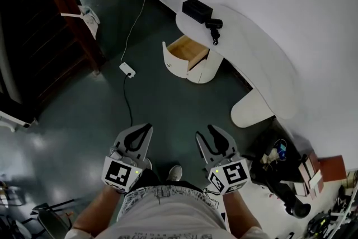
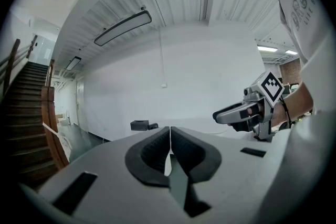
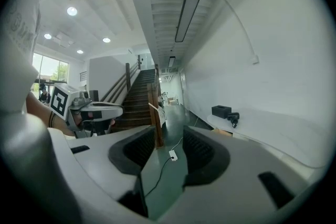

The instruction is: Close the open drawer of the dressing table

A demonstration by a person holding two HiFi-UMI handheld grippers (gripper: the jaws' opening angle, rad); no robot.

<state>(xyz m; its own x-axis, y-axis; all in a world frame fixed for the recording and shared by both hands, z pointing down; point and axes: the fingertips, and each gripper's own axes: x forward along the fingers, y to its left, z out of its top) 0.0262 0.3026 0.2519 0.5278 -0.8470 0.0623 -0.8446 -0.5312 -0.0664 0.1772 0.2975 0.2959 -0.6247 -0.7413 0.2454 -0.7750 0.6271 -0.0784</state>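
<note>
The white dressing table (image 1: 263,59) runs along the wall, far ahead of me. Its wooden-lined drawer (image 1: 187,52) stands pulled out toward the floor's middle, and a sliver of the drawer (image 3: 223,132) shows in the right gripper view. My left gripper (image 1: 144,130) hovers low in the head view with its jaws together and nothing between them; in its own view the left gripper (image 2: 169,132) has its pads touching. My right gripper (image 1: 205,132) hangs beside it, and the right gripper (image 3: 169,136) is open and empty. Both are well short of the drawer.
A black box (image 1: 197,9) and a black hair dryer (image 1: 213,28) lie on the tabletop. A white power strip (image 1: 127,70) with its cable lies on the dark floor left of the drawer. A white oval stool (image 1: 251,108) stands at the right, a wooden staircase (image 1: 33,25) at the left.
</note>
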